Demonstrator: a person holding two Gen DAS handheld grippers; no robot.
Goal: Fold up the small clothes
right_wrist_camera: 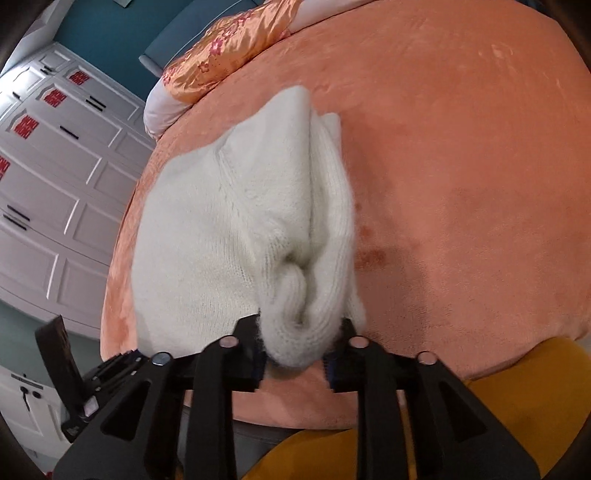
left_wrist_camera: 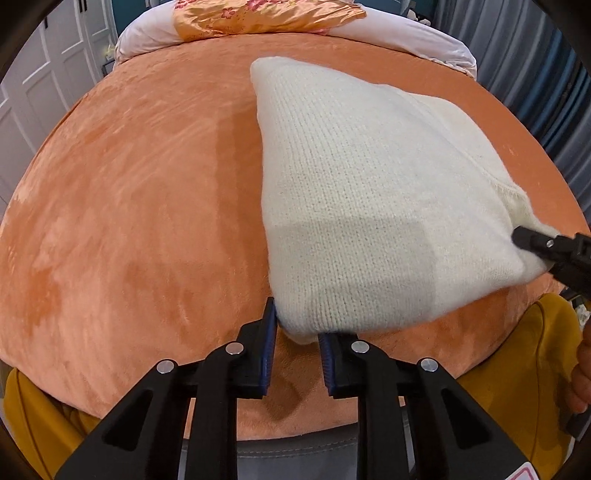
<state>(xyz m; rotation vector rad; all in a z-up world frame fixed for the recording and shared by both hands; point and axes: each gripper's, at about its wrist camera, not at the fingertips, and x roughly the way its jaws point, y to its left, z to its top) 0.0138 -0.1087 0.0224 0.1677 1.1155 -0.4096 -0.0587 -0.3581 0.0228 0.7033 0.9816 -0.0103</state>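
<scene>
On the bed: orange plush cover (left_wrist_camera: 129,206) spread wide, white knit garment (left_wrist_camera: 354,206) lying folded near the front edge.
Left gripper (left_wrist_camera: 297,328): clenched on the garment's near left corner, blue pads (left_wrist_camera: 271,332) pressing the knit from both sides.
Right gripper (right_wrist_camera: 301,347): clamped on a bunched, rolled fold of the garment's near right corner; seen from the left wrist as a black tip at the garment's right edge.
Beyond the garment: orange floral satin pillow (left_wrist_camera: 258,14) on white bedding (left_wrist_camera: 406,33) at the head of the bed.
Left of the bed: white panelled wardrobe doors (right_wrist_camera: 55,177) with red stickers.
Right of the bed: grey-blue curtain (left_wrist_camera: 535,74).
Below the bed's front edge: mustard-yellow fabric (right_wrist_camera: 517,369), kind unclear.
In the way: nothing lying on the cover around the garment.
Hard to make out: garment's underside and inner layers hidden by folds; right pads mostly buried in knit; hand (left_wrist_camera: 581,369) cut off at the frame's right edge; picture from the right wrist slightly blurred.
</scene>
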